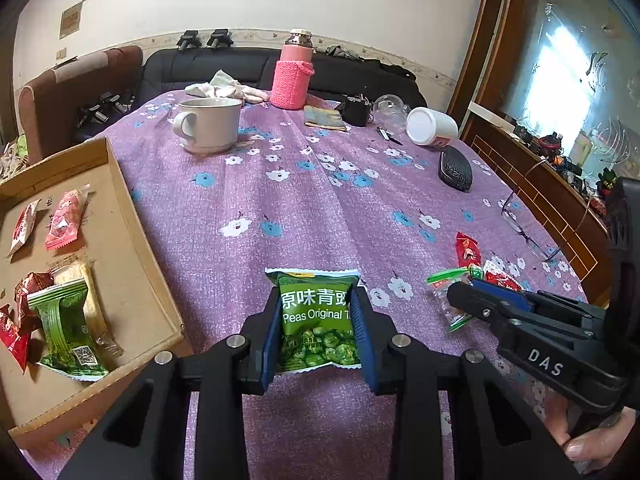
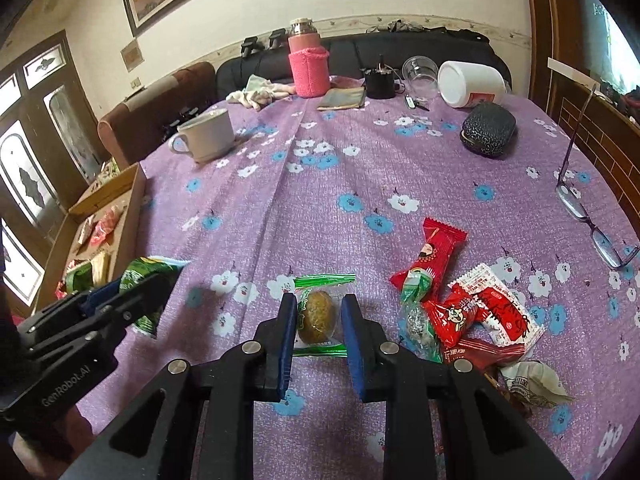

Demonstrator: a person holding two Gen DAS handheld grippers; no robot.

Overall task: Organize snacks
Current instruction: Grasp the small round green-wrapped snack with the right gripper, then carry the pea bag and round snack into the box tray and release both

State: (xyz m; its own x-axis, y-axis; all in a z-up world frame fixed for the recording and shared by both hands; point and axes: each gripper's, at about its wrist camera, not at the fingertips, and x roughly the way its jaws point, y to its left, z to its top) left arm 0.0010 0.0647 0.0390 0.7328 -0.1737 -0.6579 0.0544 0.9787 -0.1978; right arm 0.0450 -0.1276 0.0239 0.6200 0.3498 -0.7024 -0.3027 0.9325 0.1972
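Note:
My left gripper (image 1: 318,320) is shut on a green pea snack packet (image 1: 316,316), held just above the purple flowered cloth; the packet also shows in the right wrist view (image 2: 150,280). My right gripper (image 2: 319,320) has its jaws around a clear packet with a brown snack (image 2: 317,314) lying on the cloth, the pads close at its sides with small gaps. A cardboard tray (image 1: 132,248) at the left holds several snack packets. A pile of red and green snack packets (image 2: 460,312) lies to the right of my right gripper.
A grey cup (image 1: 208,124), pink knitted flask (image 1: 291,76), tipped white jar (image 1: 432,126), dark pouch (image 1: 455,168) and small items stand at the table's far side. Glasses (image 2: 580,208) lie at the right edge. A sofa and armchair stand behind.

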